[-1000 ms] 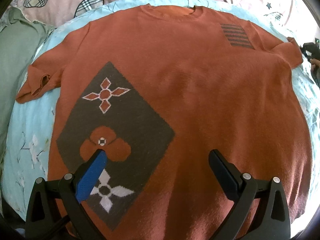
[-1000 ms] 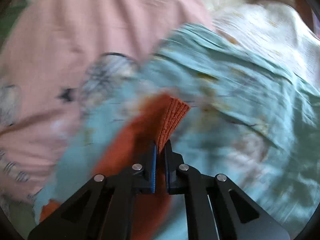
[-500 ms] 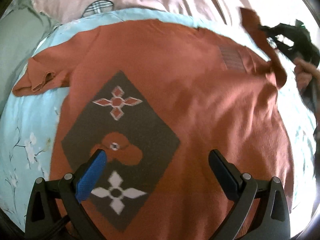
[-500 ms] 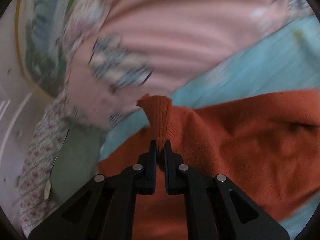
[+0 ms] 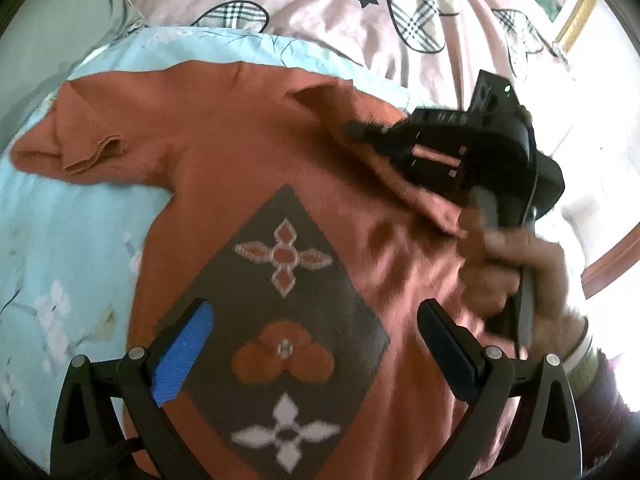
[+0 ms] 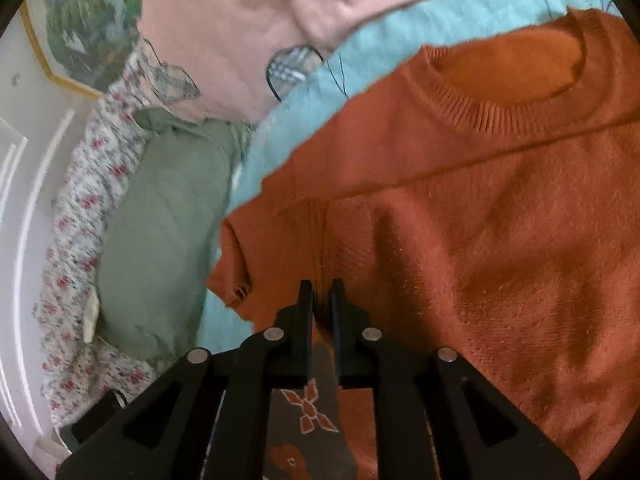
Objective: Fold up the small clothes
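An orange knitted sweater (image 5: 248,152) with a dark diamond pattern lies face up on a light blue sheet (image 5: 60,240). My left gripper (image 5: 314,320) hovers open over the pattern, with nothing between its fingers. My right gripper (image 5: 356,130), held in a hand (image 5: 512,264), has the right sleeve (image 5: 400,176) laid across the chest. In the right wrist view the jaws of that gripper (image 6: 322,284) are opening, the ribbed cuff (image 6: 320,240) still between them. The neckline (image 6: 500,92) shows upper right. The other sleeve (image 5: 80,148) lies spread out at the left.
A pink duvet (image 5: 360,20) with plaid hearts lies beyond the sweater. A green pillow (image 6: 160,220) and floral fabric (image 6: 72,208) border the sheet on one side. A framed picture (image 6: 80,32) hangs on the wall.
My right gripper has swept the sleeve from the sweater's outer edge over onto its chest. The left gripper shifted slightly over the pattern and stayed open.
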Available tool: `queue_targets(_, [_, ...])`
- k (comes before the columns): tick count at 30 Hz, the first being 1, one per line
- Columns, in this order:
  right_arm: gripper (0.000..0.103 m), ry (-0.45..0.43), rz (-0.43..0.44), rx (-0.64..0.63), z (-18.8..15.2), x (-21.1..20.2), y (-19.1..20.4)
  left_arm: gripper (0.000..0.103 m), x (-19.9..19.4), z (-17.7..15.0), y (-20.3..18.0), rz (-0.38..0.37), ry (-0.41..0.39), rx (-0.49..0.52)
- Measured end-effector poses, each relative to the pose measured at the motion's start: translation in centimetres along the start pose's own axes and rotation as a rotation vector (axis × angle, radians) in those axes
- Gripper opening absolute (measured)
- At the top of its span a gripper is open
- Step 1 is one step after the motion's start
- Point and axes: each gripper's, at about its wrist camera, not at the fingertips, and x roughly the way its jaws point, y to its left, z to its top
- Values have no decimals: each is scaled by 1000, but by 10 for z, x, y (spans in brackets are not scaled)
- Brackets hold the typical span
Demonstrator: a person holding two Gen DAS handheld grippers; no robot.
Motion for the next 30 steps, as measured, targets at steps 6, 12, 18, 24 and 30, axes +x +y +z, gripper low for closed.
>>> queue_targets(6, [43, -90, 8, 1, -14, -54, -4, 102, 47, 49, 14, -53, 19, -53])
queue_targets(12, [43, -265, -30, 70, -53, -150, -20, 95, 117, 101, 20, -43, 54, -95])
queue_targets(18, [43, -422, -174, 121, -84, -221, -39, 10, 126, 117, 7, -22, 27, 8])
queue_targets(24, [43, -467, -380, 153, -73, -266, -79, 9, 85, 121, 41, 114, -98, -5])
queue_targets(30, [45, -371, -464, 149, -34, -240, -113, 9, 88, 121, 61, 131, -93, -40])
